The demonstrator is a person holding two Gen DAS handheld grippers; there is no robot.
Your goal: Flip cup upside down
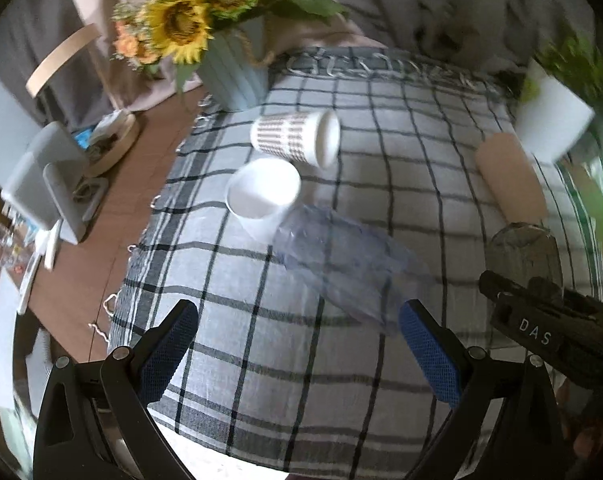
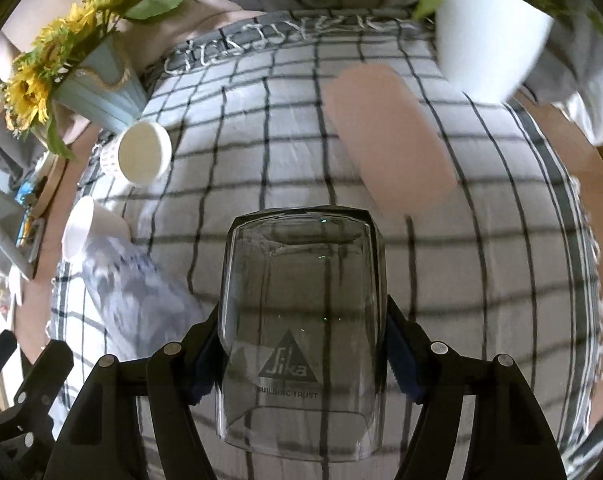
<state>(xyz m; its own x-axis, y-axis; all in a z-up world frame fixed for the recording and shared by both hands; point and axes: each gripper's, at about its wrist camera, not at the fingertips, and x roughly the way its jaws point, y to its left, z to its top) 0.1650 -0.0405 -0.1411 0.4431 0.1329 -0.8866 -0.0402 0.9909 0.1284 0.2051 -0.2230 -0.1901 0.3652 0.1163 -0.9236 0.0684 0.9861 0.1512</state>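
My right gripper (image 2: 301, 360) is shut on a clear glass cup (image 2: 301, 320) with a printed triangle logo, held above the checked cloth; the cup also shows in the left wrist view (image 1: 521, 248) at the right. My left gripper (image 1: 297, 344) is open and empty above the cloth. A bluish clear plastic cup (image 1: 341, 268) lies on its side just beyond the left fingers; it also shows in the right wrist view (image 2: 133, 292). A plain white cup (image 1: 261, 196) and a patterned white cup (image 1: 297, 138) lie on their sides. A pink cup (image 1: 509, 180) lies at the right.
A checked cloth (image 1: 261, 360) covers the wooden table (image 1: 81, 272). A sunflower vase (image 1: 233, 76) stands at the back left and a white plant pot (image 2: 489, 40) at the back right. Clutter and a chair lie at the left.
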